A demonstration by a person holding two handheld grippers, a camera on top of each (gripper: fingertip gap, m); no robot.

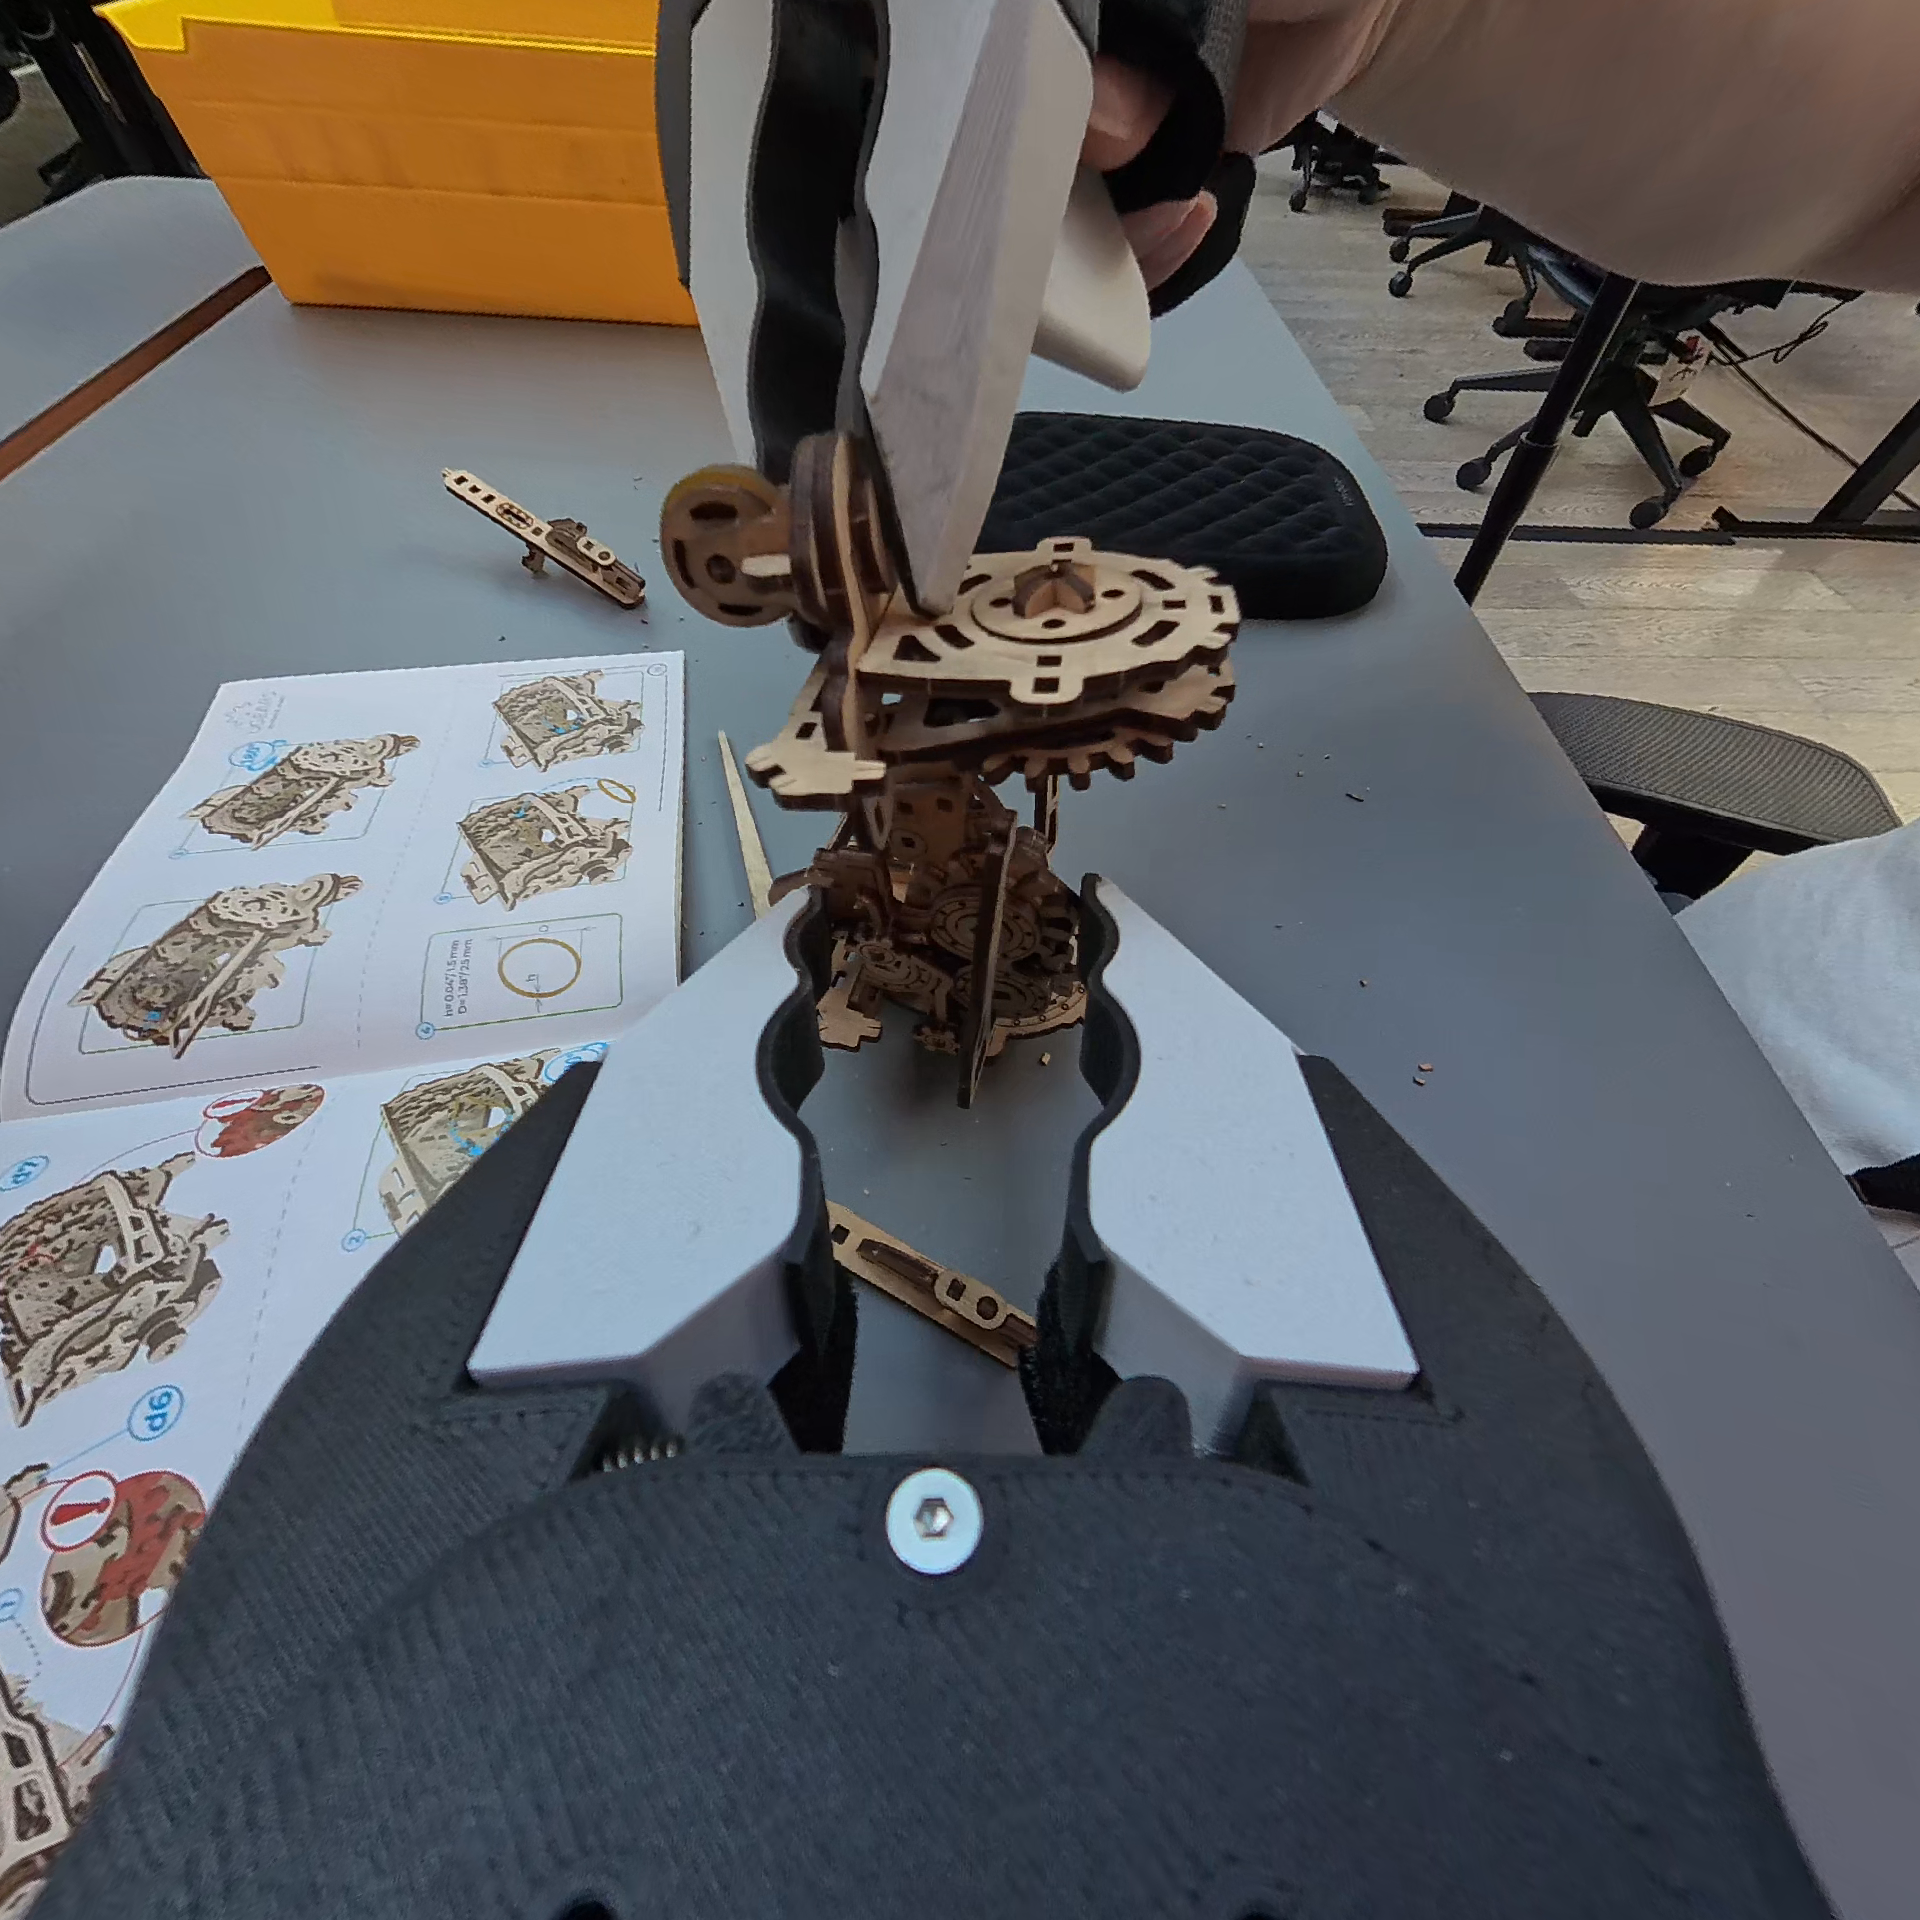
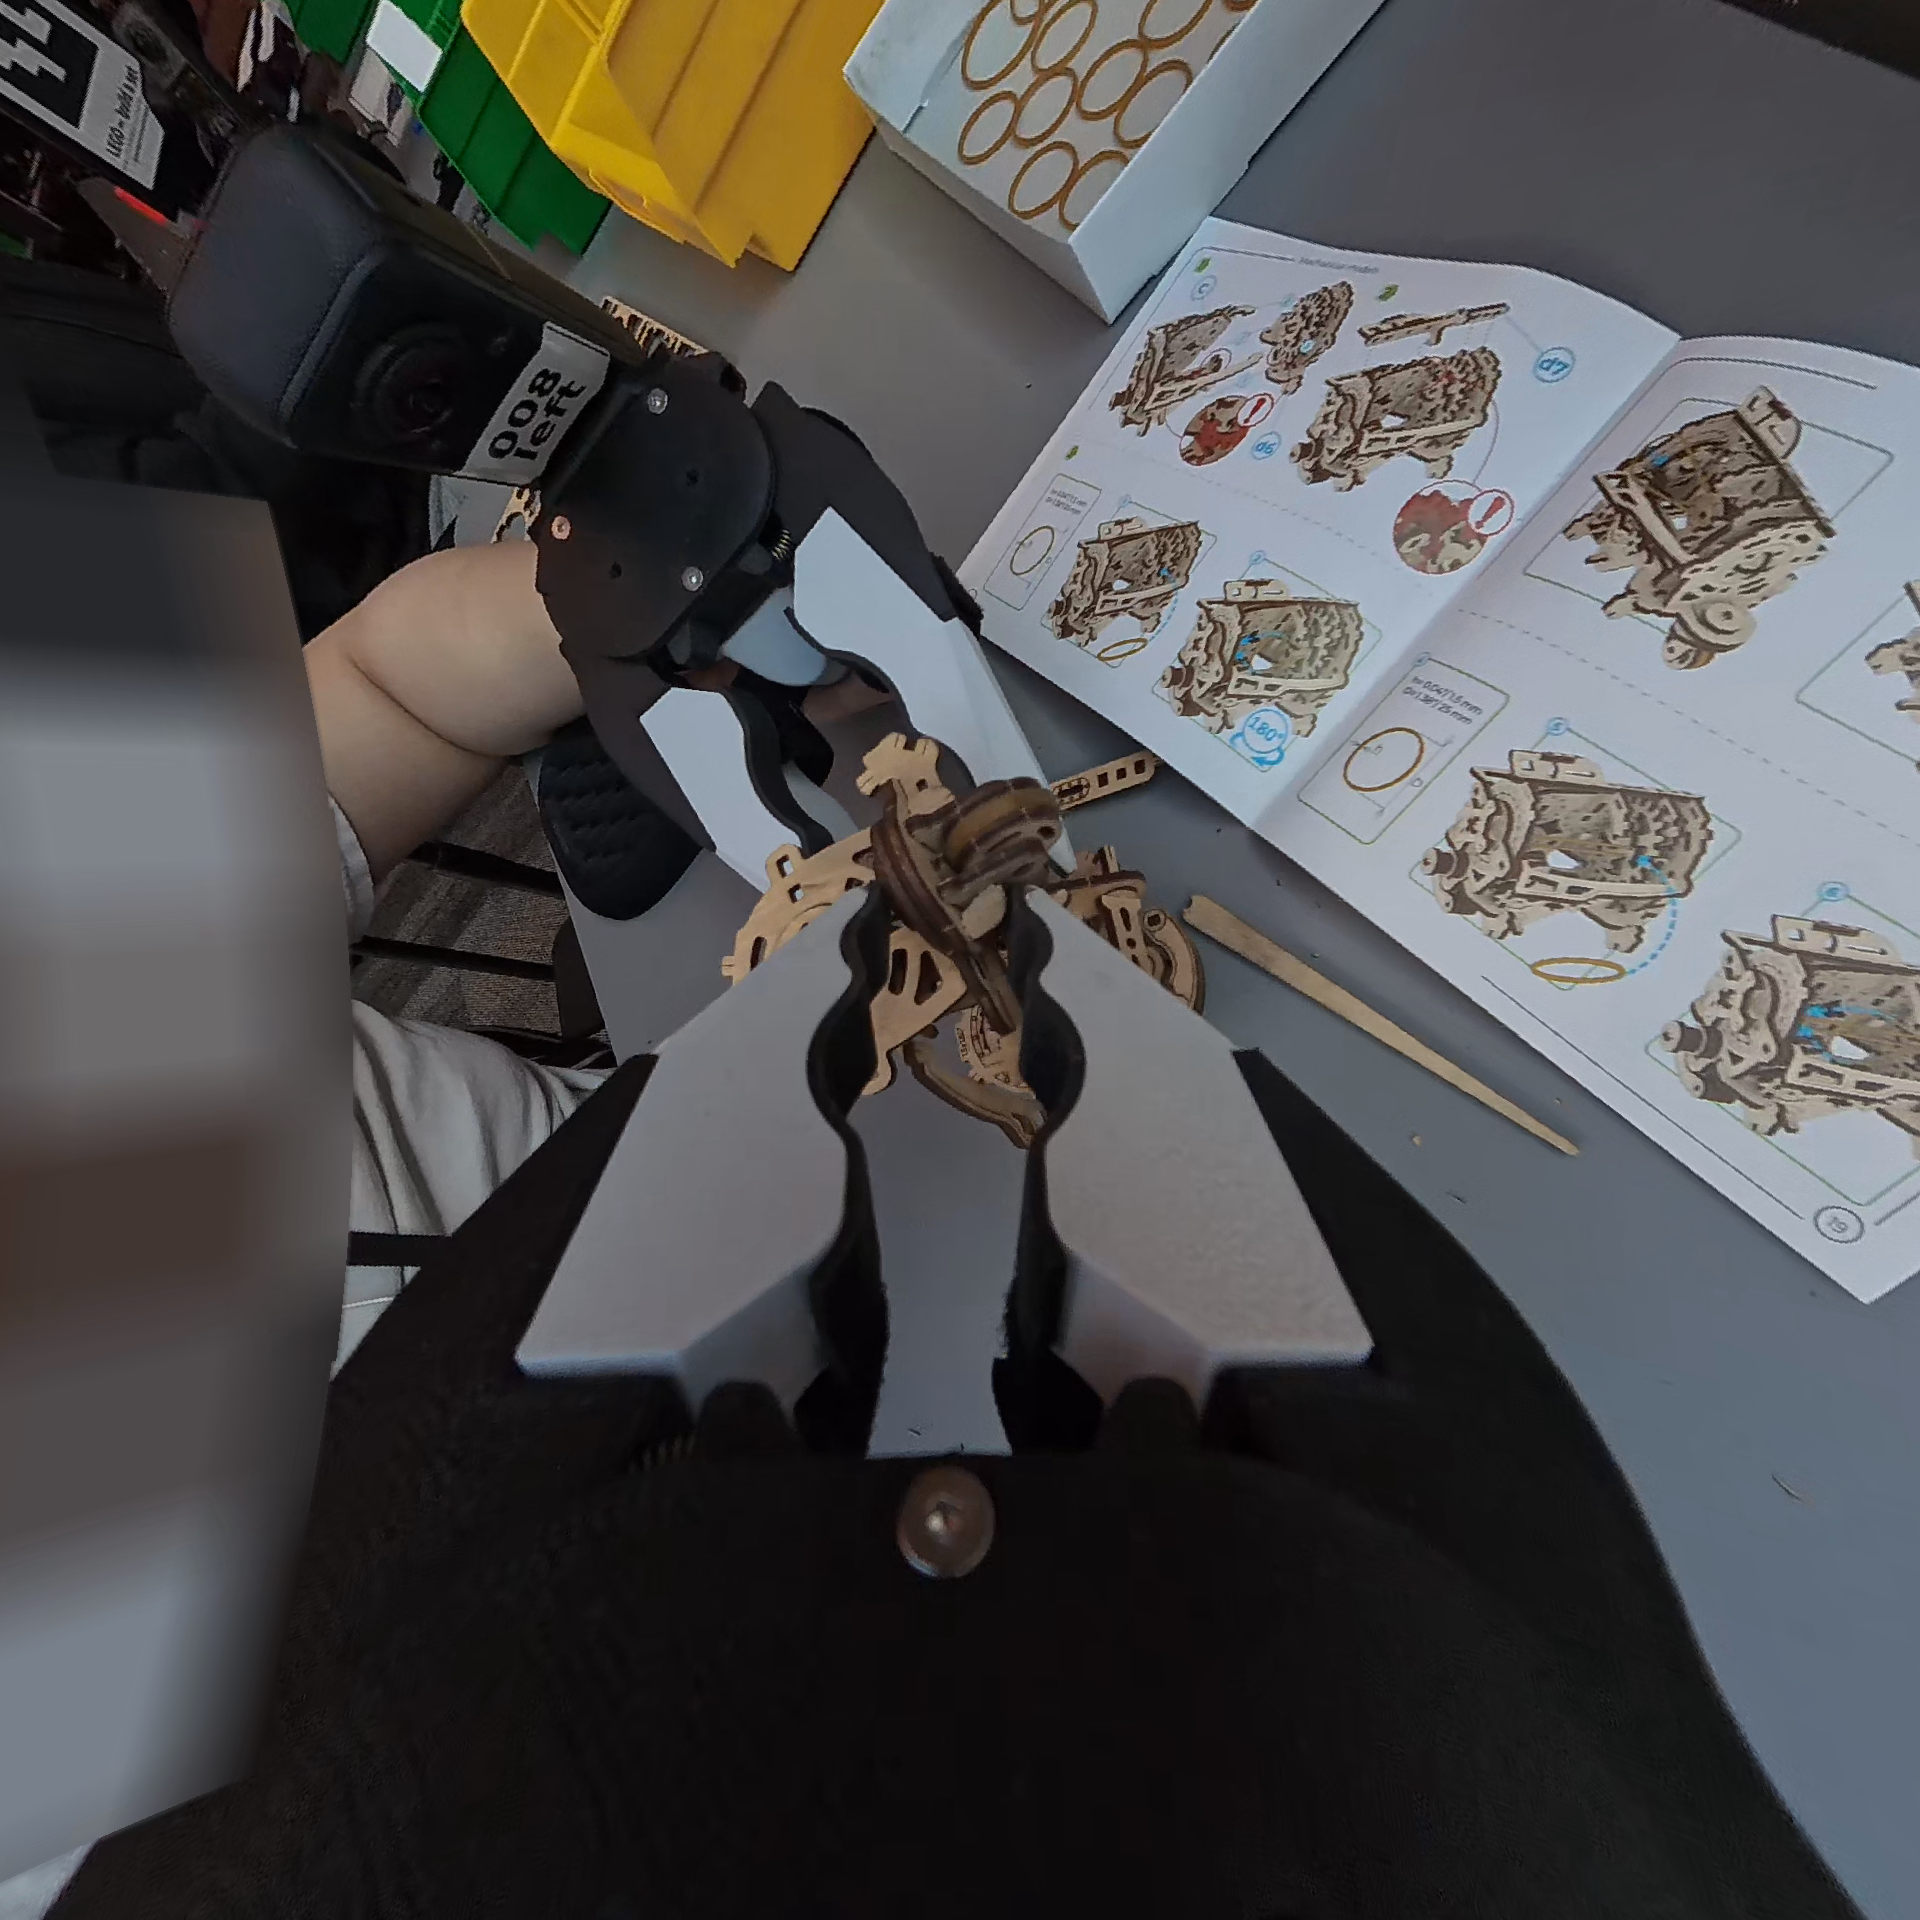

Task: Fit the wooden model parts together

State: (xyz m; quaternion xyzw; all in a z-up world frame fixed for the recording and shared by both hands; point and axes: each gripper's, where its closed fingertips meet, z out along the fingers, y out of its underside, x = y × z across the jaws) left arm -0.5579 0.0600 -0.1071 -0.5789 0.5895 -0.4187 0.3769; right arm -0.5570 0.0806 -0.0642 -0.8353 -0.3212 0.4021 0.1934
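Right wrist view, wheel part [image 2: 987, 852] pinched at right gripper [image 2: 951, 914] tips

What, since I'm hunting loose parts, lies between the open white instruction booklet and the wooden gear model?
A thin pale wooden stick on the grey table, along the booklet's edge; both wrist views show it.

The open booklet [image 2: 1558, 665] on the grey table has small blue round tags, tiny size notes beside its ring drawings, red warning marks and a page number in one corner. A white sticker [image 2: 535, 410] with black print sits on the left gripper [image 2: 914, 810], beside its camera. A black-and-white printed sign [image 2: 73, 83] stands far back.
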